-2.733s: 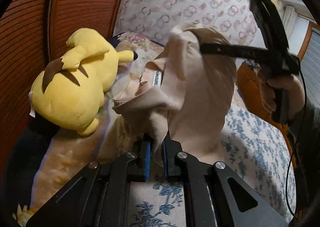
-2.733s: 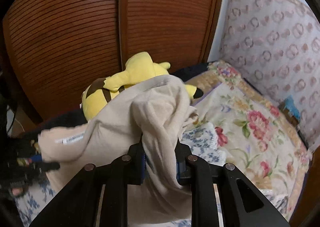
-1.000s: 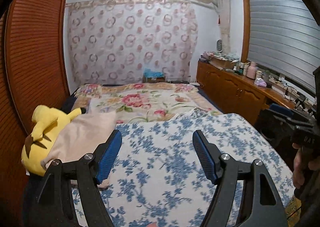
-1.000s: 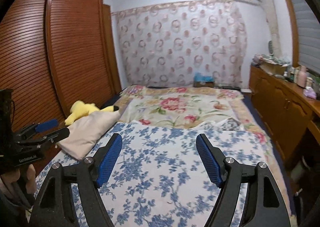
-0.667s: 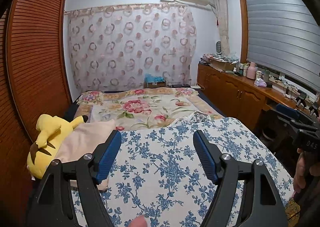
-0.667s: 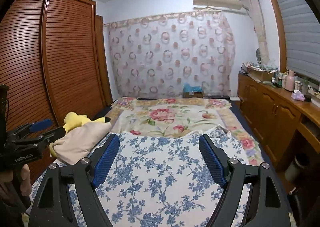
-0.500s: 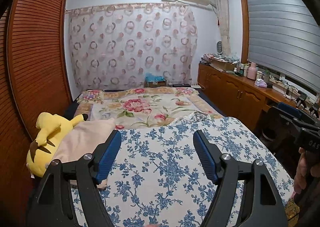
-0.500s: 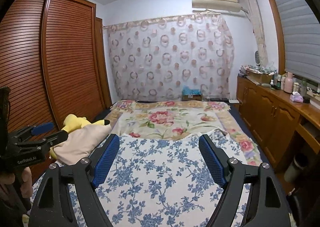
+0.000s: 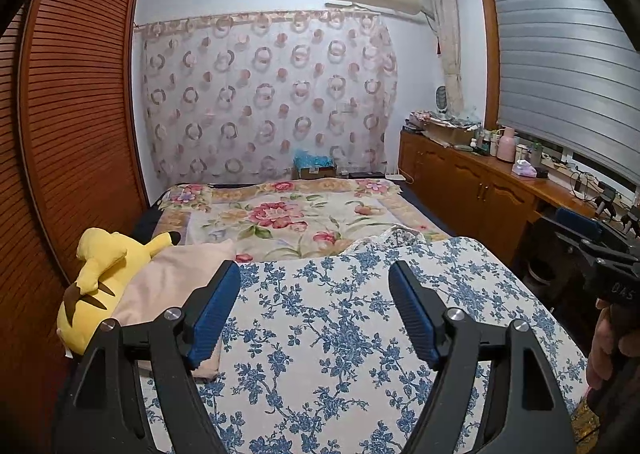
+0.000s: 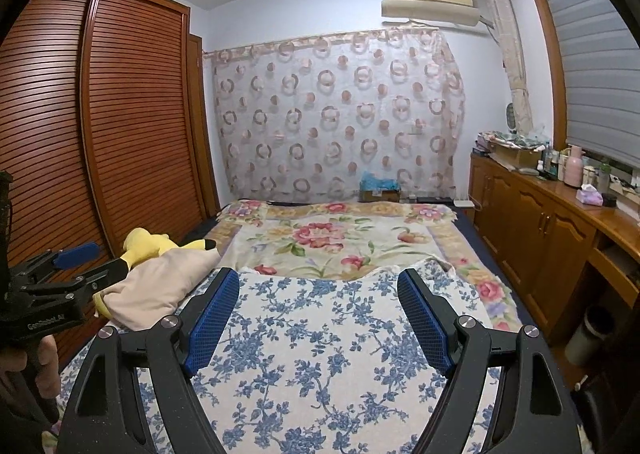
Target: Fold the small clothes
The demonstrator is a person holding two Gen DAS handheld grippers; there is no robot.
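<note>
where blue-flowered bedspread (image 9: 340, 334) ends, floral blanket (image 9: 288, 222) begins.

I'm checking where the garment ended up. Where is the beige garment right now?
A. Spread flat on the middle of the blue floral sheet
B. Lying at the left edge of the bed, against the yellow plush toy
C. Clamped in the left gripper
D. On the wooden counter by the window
B: the beige garment lies folded against the yellow plush toy, and both the left gripper and the right gripper are open and empty.
</note>
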